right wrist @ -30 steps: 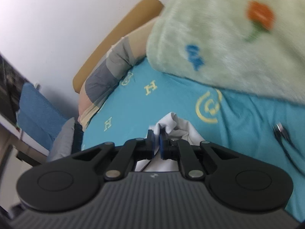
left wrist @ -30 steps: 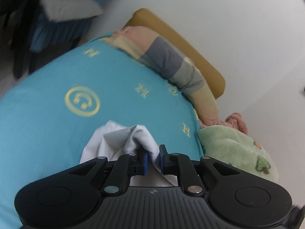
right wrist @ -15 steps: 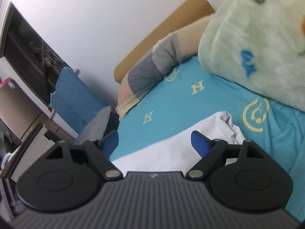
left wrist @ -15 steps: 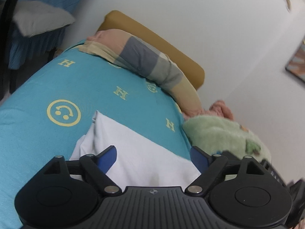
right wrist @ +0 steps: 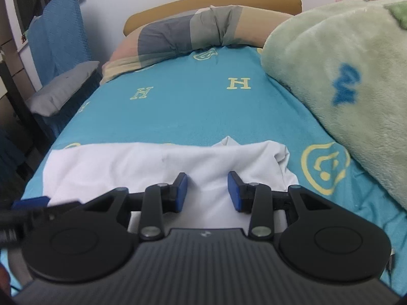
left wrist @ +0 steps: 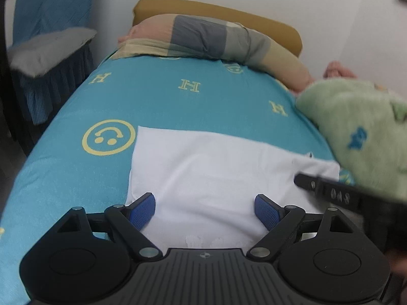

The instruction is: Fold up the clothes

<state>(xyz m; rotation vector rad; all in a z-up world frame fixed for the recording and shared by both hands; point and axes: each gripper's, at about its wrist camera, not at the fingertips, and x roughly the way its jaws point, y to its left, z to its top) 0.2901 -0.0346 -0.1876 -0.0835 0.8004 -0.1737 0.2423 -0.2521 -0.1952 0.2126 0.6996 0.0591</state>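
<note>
Since the earlier frames, both grippers have let go of the bunched white cloth [left wrist: 203, 178], and it now lies spread on the bed [left wrist: 76, 172] instead of hanging pinched in a peak. The left gripper [left wrist: 204, 209] has its fingers spread wide over the near edge of the cloth, pinching nothing. The right gripper [right wrist: 207, 190] has its fingers partly apart and closing, with cloth lying beneath the gap but not yet pressed between the pads.

As a judgement, the fold is only begun: the cloth is laid out as a rough rectangle, its corner nearest the green blanket [right wrist: 343, 76] is rumpled, and the folds themselves remain to be made.

Around the cloth, the green blanket lies just beside that rumpled corner and could crowd a fold on that side. Beyond the cloth, at the head of the bed, a striped pillow [left wrist: 208, 40] rests against a tan headboard [left wrist: 279, 29], well apart. Off the bed's other side stands a blue-covered chair [right wrist: 58, 40] with a grey cushion [right wrist: 61, 89].
</note>
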